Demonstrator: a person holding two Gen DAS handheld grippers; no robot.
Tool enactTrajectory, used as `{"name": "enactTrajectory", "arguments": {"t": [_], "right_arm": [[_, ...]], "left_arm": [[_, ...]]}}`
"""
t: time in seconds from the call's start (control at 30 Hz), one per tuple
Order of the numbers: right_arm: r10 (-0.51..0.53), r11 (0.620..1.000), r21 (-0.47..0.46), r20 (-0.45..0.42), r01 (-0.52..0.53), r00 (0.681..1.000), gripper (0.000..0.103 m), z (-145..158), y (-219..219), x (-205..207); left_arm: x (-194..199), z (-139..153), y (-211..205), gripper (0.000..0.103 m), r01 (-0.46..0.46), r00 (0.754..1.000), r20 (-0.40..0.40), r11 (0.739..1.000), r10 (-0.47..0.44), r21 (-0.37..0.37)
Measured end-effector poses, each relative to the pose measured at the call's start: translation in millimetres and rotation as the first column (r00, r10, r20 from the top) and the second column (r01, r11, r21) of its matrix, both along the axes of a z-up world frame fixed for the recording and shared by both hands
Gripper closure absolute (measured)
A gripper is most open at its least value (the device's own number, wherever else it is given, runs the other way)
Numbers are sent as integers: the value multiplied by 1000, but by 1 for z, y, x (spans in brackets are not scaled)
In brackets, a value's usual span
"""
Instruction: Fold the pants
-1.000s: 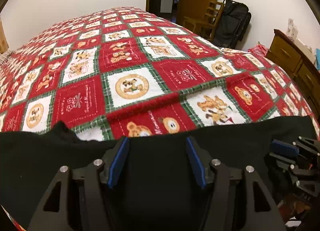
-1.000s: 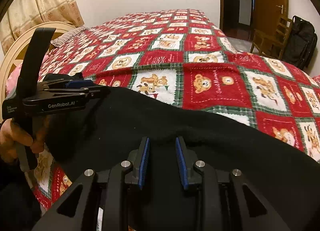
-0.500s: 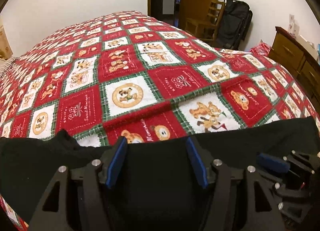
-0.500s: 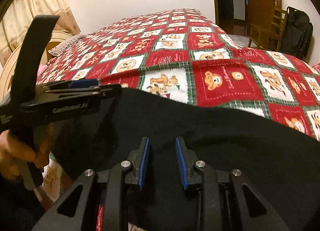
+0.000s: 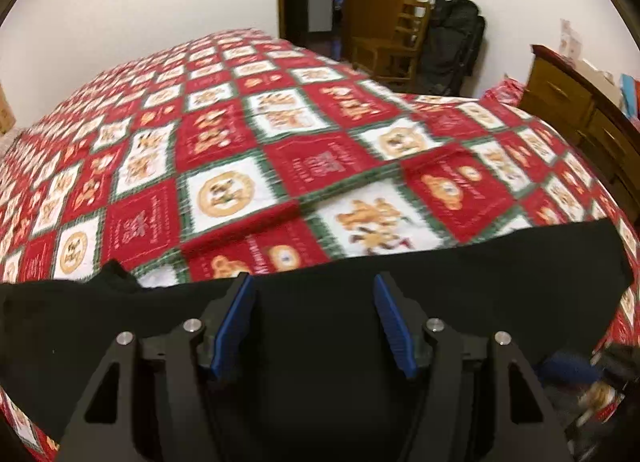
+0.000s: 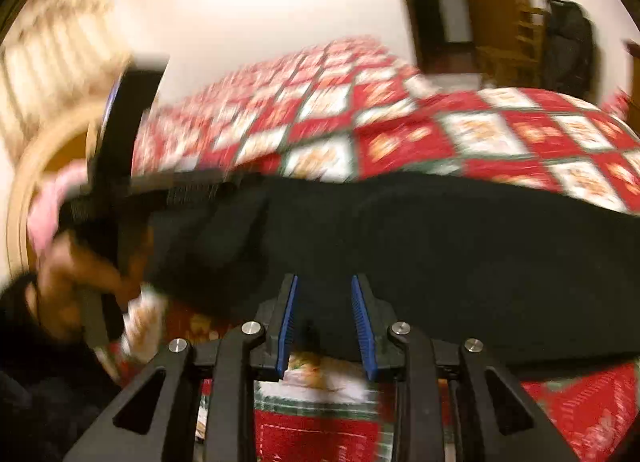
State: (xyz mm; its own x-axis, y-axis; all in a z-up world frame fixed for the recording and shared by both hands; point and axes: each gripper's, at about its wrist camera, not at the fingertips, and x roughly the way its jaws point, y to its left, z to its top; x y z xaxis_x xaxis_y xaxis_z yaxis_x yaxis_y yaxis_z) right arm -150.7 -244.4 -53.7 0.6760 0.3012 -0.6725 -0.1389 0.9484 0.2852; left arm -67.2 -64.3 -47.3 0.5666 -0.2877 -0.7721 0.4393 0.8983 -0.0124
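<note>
Black pants (image 5: 320,342) are lying stretched across the near edge of a bed's red patchwork quilt (image 5: 320,165), so a fold can begin. Left gripper (image 5: 314,322) fingers are standing apart over the cloth; right gripper (image 6: 323,326) fingers are hovering narrowly apart at its hem, gripping nothing visible.

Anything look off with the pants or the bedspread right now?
One thing: the black pants have a small bump of bunched fabric poking up along their far edge, toward the left of the left wrist view. The red patchwork bedspread shows a slight ridge, nothing spilled or torn. The right view is blurred.
</note>
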Motion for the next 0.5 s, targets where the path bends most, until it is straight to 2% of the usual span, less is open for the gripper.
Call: {"name": "enactTrajectory", "arguments": {"t": [0.1, 0.27, 0.5], "right_arm": [[-111, 994, 8, 27, 111, 993, 74, 13, -34, -7], [-260, 959, -107, 27, 262, 965, 74, 17, -75, -18], [-363, 924, -148, -46, 353, 931, 74, -4, -117, -34]], "left_arm": [[-8, 4, -11, 33, 21, 999, 25, 1000, -21, 6], [-22, 5, -35, 33, 77, 997, 32, 997, -77, 17], [-29, -12, -58, 33, 103, 995, 1, 994, -103, 22]]}}
